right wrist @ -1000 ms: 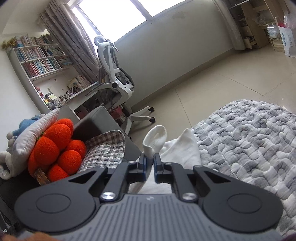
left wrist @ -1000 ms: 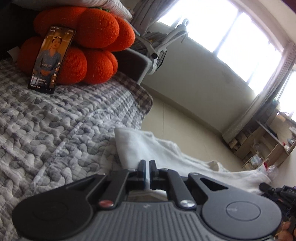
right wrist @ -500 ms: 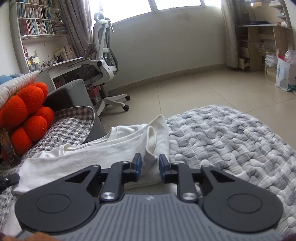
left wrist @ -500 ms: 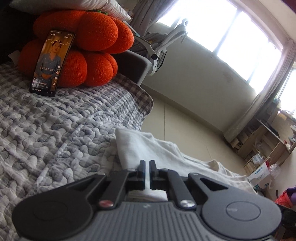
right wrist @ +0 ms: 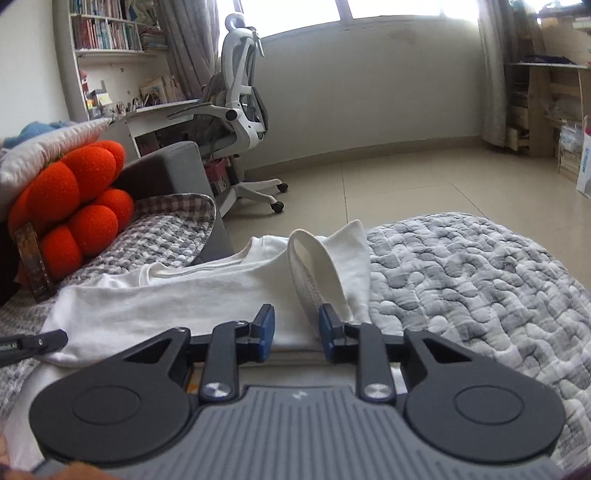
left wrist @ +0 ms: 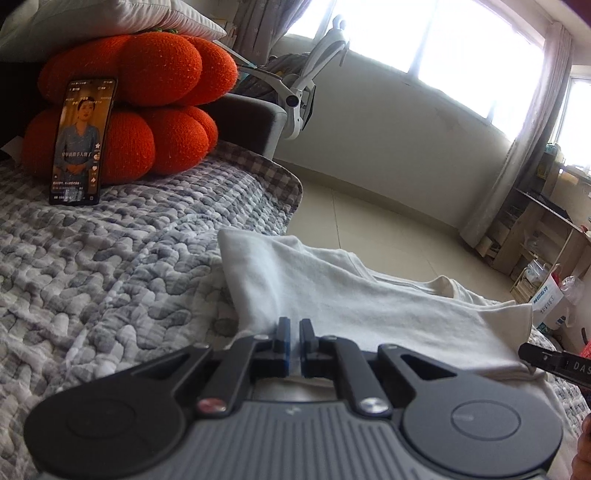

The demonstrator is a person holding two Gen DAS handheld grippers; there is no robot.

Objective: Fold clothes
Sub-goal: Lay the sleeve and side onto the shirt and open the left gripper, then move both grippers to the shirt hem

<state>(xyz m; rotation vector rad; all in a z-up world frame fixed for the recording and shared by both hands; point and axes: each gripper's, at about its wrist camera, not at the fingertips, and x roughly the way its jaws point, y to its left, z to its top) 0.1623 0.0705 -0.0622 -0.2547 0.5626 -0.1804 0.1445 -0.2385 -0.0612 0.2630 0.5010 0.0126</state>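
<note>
On the bed, near edge: both tools low over a white garment.
Garment: white T-shirt point(left wrist: 354, 306), lying across the grey-and-white quilt point(left wrist: 110, 266), spread mostly flat; neckline toward the far side, by the edge of the bed.
Sleeve: in the right wrist view one sleeve point(right wrist: 321, 266) is folded over and stands up in a loop at the right end of the shirt, just beside bare quilt.
Left tool point(left wrist: 291, 345): clenched; the blue pads stand almost together, with a thin strip of the white fabric showing in the slit between them. Grasping the near hem of the T-shirt, as far as the left wrist view shows.
Right tool point(right wrist: 295, 332): released; pads stand clearly apart, shirt fabric visible below and beyond the gap, neither pad pressing on it. The right pad sits just at the foot of the looped sleeve; contact cannot be told.
Cross-check: a black tip of the right tool shows at the right edge of the left wrist view, at the shirt's right corner.
Cushion: orange lobed cushion point(left wrist: 147, 107), far left on the bed, under a pale pillow point(left wrist: 110, 18).
Phone point(left wrist: 82, 142): propped upright against the cushion, screen lit.
Room: white office chair point(right wrist: 240, 107) on the tiled floor point(right wrist: 424, 184) beyond the bed; bookshelf point(right wrist: 107, 29) far left.
</note>
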